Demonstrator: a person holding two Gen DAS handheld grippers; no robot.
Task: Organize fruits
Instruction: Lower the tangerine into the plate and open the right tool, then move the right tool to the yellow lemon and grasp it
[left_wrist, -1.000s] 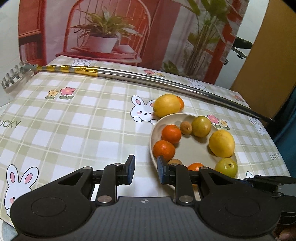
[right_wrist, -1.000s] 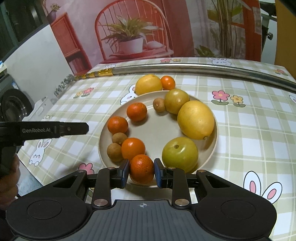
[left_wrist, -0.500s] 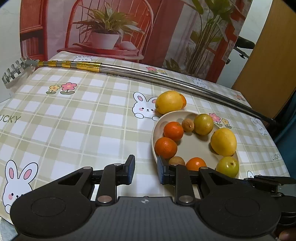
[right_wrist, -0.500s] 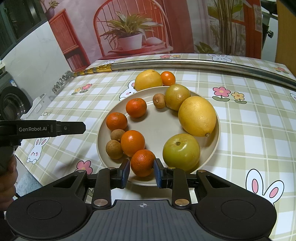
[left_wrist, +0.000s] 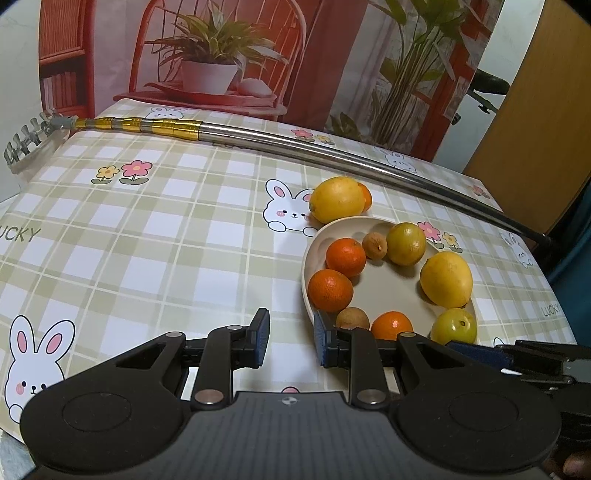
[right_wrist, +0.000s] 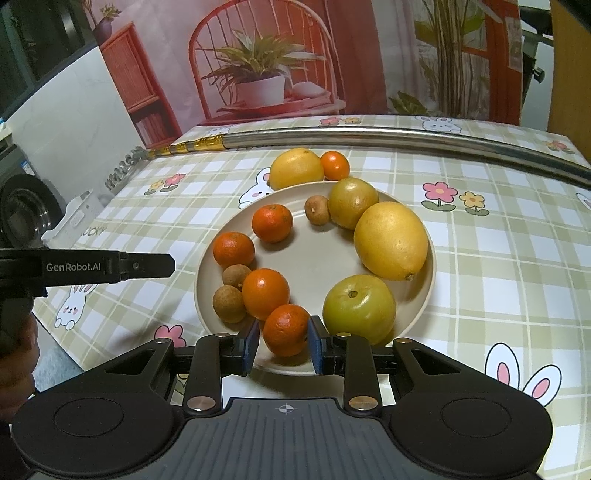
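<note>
A beige plate (right_wrist: 317, 266) holds several tangerines, brown longans, a big lemon (right_wrist: 391, 240) and two green-yellow fruits. My right gripper (right_wrist: 282, 341) sits at the plate's near rim, jaws slightly parted around a tangerine (right_wrist: 286, 329) that rests on the plate, small gaps on both sides. A second lemon (right_wrist: 295, 168) and a small tangerine (right_wrist: 334, 166) lie on the cloth behind the plate. My left gripper (left_wrist: 291, 341) is open and empty, low over the cloth left of the plate (left_wrist: 391, 291).
A long steel pole with a gold section (left_wrist: 258, 138) lies across the far side of the table. The table has a green checked bunny cloth (left_wrist: 147, 240). The table's right edge is near the plate. The left gripper's side shows in the right wrist view (right_wrist: 92, 267).
The right gripper lowered the tangerine onto the plate's near rim and its jaws parted slightly. The left gripper drew back a little.
</note>
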